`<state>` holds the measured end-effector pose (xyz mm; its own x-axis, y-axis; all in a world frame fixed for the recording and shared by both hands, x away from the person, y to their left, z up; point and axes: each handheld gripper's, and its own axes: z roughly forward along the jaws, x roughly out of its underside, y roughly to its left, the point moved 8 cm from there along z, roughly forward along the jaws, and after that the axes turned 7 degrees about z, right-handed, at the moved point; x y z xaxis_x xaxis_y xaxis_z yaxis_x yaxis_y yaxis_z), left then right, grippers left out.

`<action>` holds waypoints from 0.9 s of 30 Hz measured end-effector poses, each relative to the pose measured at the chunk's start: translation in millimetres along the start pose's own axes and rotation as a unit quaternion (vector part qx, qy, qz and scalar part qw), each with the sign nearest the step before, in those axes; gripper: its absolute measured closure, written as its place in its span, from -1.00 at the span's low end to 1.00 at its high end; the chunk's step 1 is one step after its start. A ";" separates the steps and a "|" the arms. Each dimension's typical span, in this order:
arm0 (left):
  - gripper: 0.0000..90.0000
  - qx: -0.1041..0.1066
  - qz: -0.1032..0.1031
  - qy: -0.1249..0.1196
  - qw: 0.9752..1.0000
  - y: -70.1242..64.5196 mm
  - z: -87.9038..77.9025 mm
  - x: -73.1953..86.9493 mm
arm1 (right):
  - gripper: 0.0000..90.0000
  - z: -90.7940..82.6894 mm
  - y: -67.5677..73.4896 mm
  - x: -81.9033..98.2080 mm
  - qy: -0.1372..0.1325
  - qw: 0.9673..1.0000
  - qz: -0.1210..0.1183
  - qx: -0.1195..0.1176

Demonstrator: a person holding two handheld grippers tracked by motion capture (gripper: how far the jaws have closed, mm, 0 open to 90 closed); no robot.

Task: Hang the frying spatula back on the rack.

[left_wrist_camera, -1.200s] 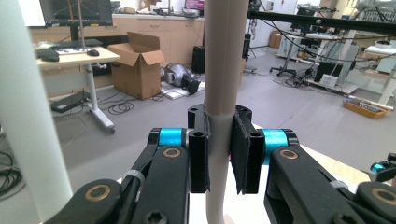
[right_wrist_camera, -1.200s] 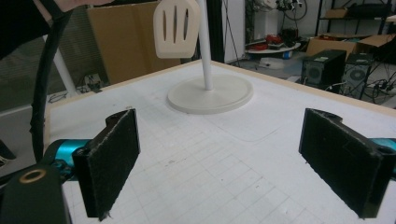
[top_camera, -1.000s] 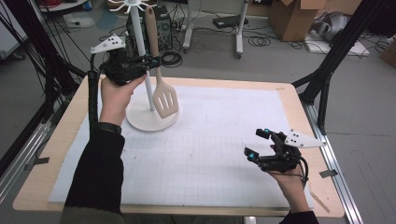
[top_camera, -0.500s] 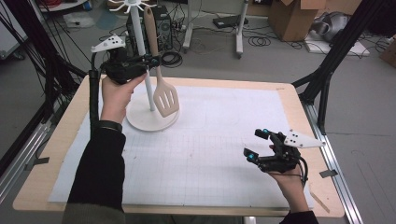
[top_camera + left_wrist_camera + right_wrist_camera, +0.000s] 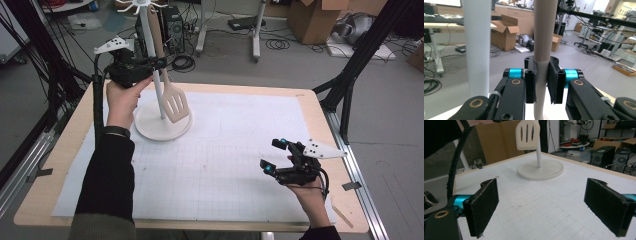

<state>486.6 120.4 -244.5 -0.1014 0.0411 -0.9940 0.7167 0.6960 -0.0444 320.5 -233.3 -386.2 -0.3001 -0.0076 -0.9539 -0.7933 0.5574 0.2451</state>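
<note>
Two grippers | left gripper (image 5: 150, 64): jaws clenched on spatula (image 5: 173, 100) handle, blade hanging beside stand (image 5: 162, 122) pole, above its base | right gripper (image 5: 276, 157): jaws released, holding nothing, low over surface (image 5: 240, 125), well apart | risk: a sideways pull could knock the pole, tipping the stand, or twist the handle loose.

Slotted spatula (image 5: 172, 97): cream-coloured, one piece. Upright, blade down, just above the round base of the white stand (image 5: 162, 122), beside its pole.
</note>
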 end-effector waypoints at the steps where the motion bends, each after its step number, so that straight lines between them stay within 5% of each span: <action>1: 0.73 -0.001 0.001 0.001 1.000 0.3 0.0 0.5 | -0.74 0.1 -0.1 0.0 0.000 1.000 0.000 0.000; 5: 0.69 -0.006 -0.006 0.002 1.000 1.6 -0.1 1.4 | -0.74 0.2 0.1 0.5 0.000 1.000 0.002 -0.001; 12: 0.23 -0.011 0.004 0.013 1.000 1.6 -4.1 2.9 | -0.74 -0.2 0.1 0.7 0.001 1.000 0.003 0.001; 16: -0.03 -0.034 0.026 -0.002 0.999 0.2 -13.4 5.6 | -0.75 0.2 0.0 0.9 0.001 1.000 0.003 0.001; 20: -0.24 -0.042 0.043 0.008 0.998 -2.1 -27.1 14.1 | -0.75 0.2 -0.1 2.0 0.002 1.000 0.003 0.003; 24: -0.36 -0.037 0.073 0.021 0.996 -11.2 -43.5 23.8 | -0.75 0.1 -0.6 5.0 0.008 1.000 0.007 0.005; 27: -0.39 -0.002 0.084 0.026 0.996 -25.5 -59.3 36.4 | -0.75 0.9 -3.4 6.4 0.010 1.000 0.011 0.009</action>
<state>423.7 146.7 -273.6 -0.0170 0.1942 -0.9808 0.7234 0.6796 0.1220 321.7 -234.4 -393.4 -0.3273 -0.0117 -0.9448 -0.7771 0.5723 0.2621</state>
